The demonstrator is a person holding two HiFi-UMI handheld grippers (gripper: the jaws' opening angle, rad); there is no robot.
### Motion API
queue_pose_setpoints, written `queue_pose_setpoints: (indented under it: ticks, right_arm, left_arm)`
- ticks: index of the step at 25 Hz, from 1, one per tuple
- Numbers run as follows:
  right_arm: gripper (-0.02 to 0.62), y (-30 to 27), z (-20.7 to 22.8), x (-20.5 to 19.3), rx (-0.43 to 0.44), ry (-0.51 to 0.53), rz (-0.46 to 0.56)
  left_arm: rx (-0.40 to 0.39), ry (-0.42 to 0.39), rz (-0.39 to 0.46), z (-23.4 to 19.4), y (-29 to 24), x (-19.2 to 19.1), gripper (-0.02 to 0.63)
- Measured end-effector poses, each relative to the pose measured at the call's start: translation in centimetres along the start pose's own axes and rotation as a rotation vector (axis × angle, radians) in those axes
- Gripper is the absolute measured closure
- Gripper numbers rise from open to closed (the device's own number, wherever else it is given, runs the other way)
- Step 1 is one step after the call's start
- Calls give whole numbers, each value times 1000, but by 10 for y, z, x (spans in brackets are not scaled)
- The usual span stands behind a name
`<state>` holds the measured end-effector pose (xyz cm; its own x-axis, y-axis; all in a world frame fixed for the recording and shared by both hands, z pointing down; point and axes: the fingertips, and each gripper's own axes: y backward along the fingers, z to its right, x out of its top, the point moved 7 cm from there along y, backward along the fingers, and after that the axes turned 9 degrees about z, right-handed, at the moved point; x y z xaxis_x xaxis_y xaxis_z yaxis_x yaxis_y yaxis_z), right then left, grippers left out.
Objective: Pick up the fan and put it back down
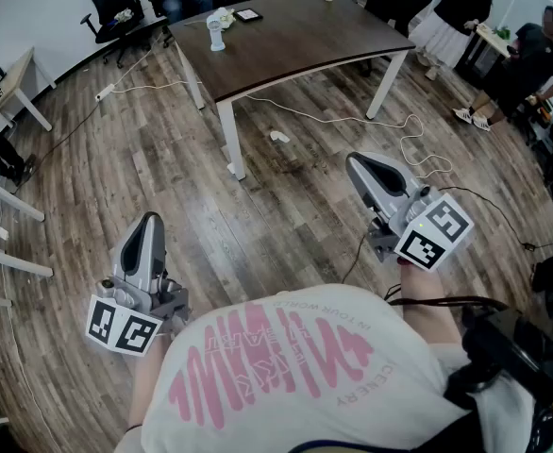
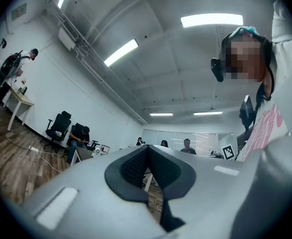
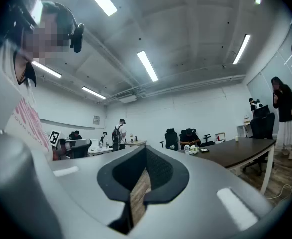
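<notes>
So the fan (image 1: 216,33) isn't picked up yet. It stands at the far left end of the surface (image 1: 305,41), well apart from both grippers, with a long stretch of floor (image 1: 258,206) in between. The person (image 1: 286,376) stands back from it, left gripper (image 1: 150,221) and right gripper (image 1: 356,162) held out over the floor.

Handling-wise, I'd guess it's a small white plastic desk fan: light and stiff, probably top-heavy with a round head on a narrow stand, and smooth enough to slip. I'd take it low, on the stand, not on the grille, which likely flexes. It's tiny from here though, so I can't really make out its shape.

The head view gives the layout: where the fan stands and how far off it is. What it doesn't give is the jaws. The gripper views do. The left gripper (image 2: 147,149) has its jaws pressed together with nothing in them. The right gripper (image 3: 145,156) looks the same, tips meeting, only floor showing through the slit lower down. Those views also show the room at eye level, which the head view doesn't. In the right one the fan (image 3: 187,148) is a white speck on the surface, near a seated person (image 3: 188,135).
</notes>
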<state>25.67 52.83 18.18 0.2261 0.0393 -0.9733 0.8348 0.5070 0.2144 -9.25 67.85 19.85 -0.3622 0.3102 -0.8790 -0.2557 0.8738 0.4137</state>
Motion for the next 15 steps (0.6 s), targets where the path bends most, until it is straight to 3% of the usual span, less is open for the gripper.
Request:
queue_pose_setpoints:
  ticks: [15]
  right_arm:
    - [589,7,36,-2,1,26,24]
  left_arm:
    - [3,-7,-16,2,-31,-21,589]
